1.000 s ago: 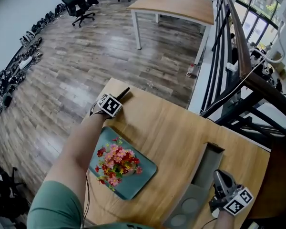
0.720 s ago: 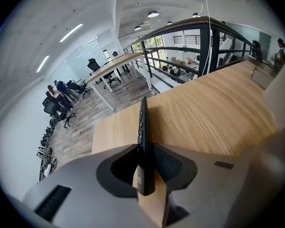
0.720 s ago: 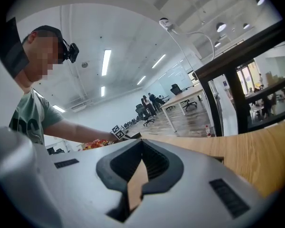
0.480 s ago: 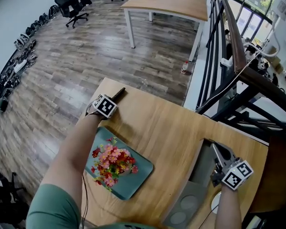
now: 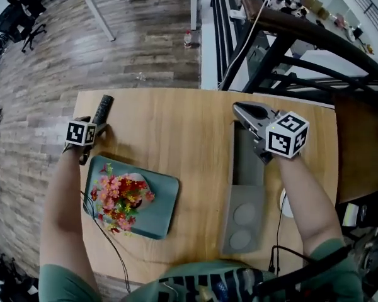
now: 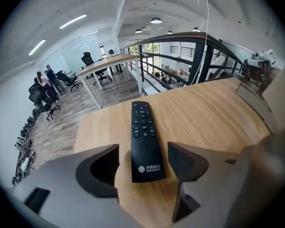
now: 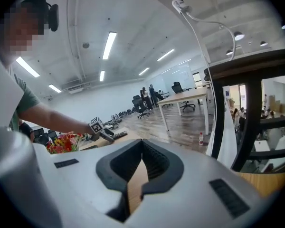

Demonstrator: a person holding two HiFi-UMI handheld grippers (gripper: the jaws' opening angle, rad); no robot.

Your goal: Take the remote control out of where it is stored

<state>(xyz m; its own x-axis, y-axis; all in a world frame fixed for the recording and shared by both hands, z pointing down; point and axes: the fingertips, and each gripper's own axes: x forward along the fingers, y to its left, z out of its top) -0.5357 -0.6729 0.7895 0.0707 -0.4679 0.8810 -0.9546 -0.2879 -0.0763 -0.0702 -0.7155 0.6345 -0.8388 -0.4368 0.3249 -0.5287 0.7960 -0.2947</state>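
Bare tabletop (image 5: 176, 131) lies open between flower tray (image 5: 162, 199) and grey organizer (image 5: 247, 168).

The head view is looking steeply down from above the counter (image 5: 176, 124), taking in the left tool (image 5: 96, 129) and the right tool (image 5: 242, 111). The left gripper view is sitting low and close, facing along the remote control (image 6: 145, 137) toward the railing (image 6: 141, 72). The right gripper view is looking almost level across the counter, catching the left tool far off.
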